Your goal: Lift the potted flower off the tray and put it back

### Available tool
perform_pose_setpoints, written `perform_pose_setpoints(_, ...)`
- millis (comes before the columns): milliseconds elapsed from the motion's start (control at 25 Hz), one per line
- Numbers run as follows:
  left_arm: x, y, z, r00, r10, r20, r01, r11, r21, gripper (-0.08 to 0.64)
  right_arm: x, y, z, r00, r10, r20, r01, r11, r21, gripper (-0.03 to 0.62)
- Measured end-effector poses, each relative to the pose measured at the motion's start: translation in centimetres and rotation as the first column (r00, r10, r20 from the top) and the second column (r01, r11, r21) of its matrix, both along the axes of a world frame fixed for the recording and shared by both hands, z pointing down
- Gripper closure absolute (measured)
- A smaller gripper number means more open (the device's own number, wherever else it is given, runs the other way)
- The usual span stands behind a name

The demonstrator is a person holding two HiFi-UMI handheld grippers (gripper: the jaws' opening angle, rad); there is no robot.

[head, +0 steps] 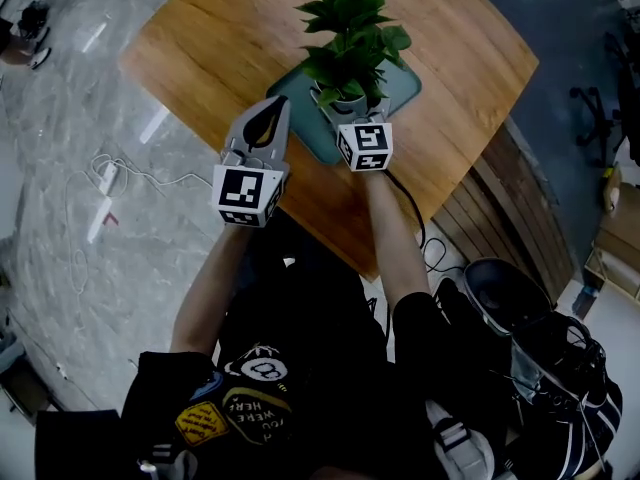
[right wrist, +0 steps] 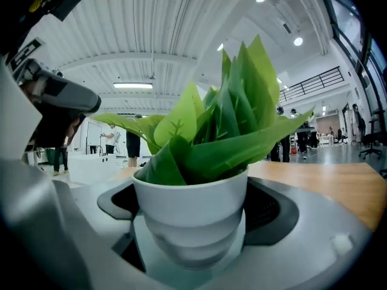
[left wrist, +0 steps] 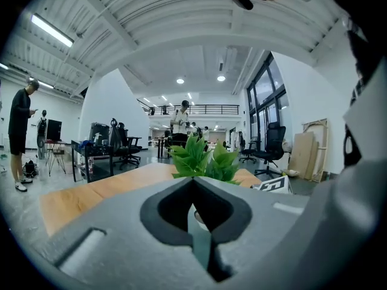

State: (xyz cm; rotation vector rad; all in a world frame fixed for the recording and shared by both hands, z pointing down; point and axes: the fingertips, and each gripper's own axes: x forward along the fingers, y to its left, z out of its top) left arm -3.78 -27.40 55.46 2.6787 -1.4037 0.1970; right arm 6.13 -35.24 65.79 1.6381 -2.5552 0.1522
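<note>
Grey marble floor (head: 60,98), with cables (head: 110,173) at 9 o'clock. Left gripper (head: 278,108): jaws together, empty, over the near edge of the wooden table (head: 200,28). Teal tray (head: 400,86) at 12. Right gripper (right wrist: 193,205) is clamped on the white pot (head: 347,105) over the tray; can't tell if they touch. Leaves hide the jaws from above. Dark gear (head: 540,348) on the floor at 4.

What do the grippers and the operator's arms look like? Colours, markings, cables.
The left gripper and right gripper have grey moulded tongs with a dark inner lining, each carrying a white cube with black square markers. A black cable trails from the right one. Forearms bare; black top with printed patches.
</note>
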Motion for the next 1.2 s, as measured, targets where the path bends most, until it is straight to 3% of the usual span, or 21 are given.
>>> perform_pose_setpoints(240,-0.7,-1.9,1.2,1.000,0.006,0.004,-0.006,1.000,-0.007,0.561,-0.6,-2.3,3.0,0.999,0.017,-0.034,-0.020,0.996,-0.087,0.075)
perform_pose_setpoints(640,-2.7,-2.0,1.1,1.000,-0.011,-0.008,0.010,0.996,-0.094,0.561,-1.2,-1.3,4.7,0.996,0.053,-0.070,-0.067,0.973,-0.221,0.075)
perform_pose_setpoints(1200,-3.0,-0.4,0.3,1.000,-0.018,-0.005,0.016,0.982,-0.191,0.561,-1.6,-1.4,5.3,0.993,0.077,-0.089,-0.096,0.967,-0.236,0.075)
